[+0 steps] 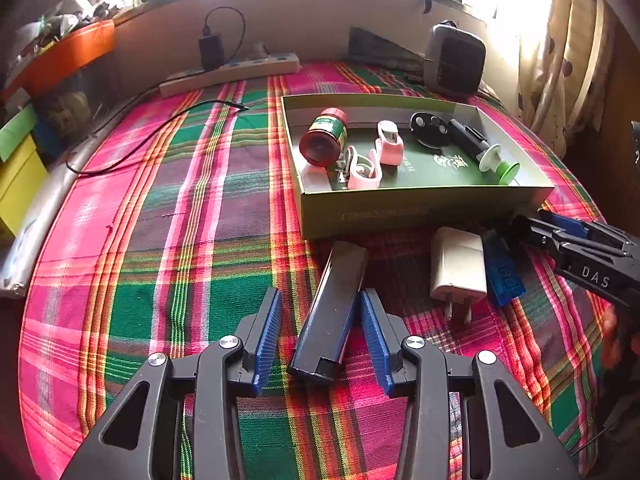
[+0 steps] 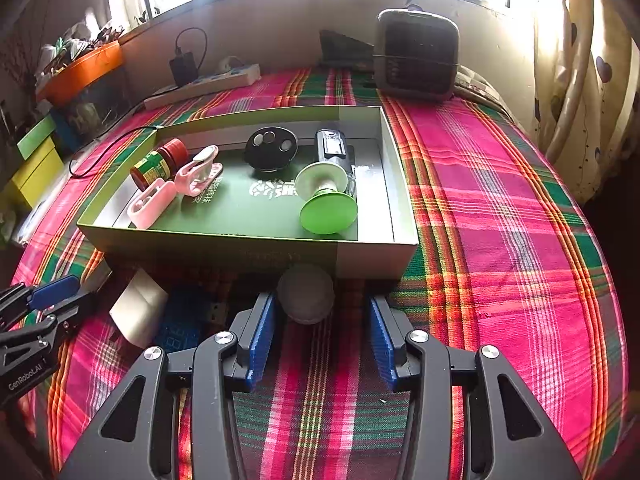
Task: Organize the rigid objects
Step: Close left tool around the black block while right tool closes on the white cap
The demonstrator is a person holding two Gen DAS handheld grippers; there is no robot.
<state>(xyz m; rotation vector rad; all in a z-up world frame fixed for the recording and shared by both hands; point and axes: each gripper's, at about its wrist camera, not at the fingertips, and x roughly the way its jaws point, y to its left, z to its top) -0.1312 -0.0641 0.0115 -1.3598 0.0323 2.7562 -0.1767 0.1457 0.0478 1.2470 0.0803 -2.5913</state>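
A slim black rectangular block (image 1: 330, 312) lies on the plaid cloth between the fingers of my left gripper (image 1: 320, 294). The gripper is open: its right pad is close against the block and its left pad stands clear. A white plug charger (image 1: 458, 268) and a blue block (image 1: 502, 270) lie to the right. My right gripper (image 2: 321, 300) is open over the cloth, with a pale round cap (image 2: 306, 294) just ahead of its tips, against the front wall of the green box (image 2: 248, 254). The box holds a red jar (image 2: 160, 162), pink clips (image 2: 198, 176), a black disc (image 2: 271, 148) and a green suction cup (image 2: 328, 210).
A grey heater (image 2: 416, 52) stands behind the box. A power strip (image 1: 232, 72) with a black adapter lies along the back wall, and its black cable (image 1: 160, 128) trails over the cloth. Coloured boxes (image 1: 20, 168) stand at the left and a curtain (image 2: 580, 80) hangs at the right.
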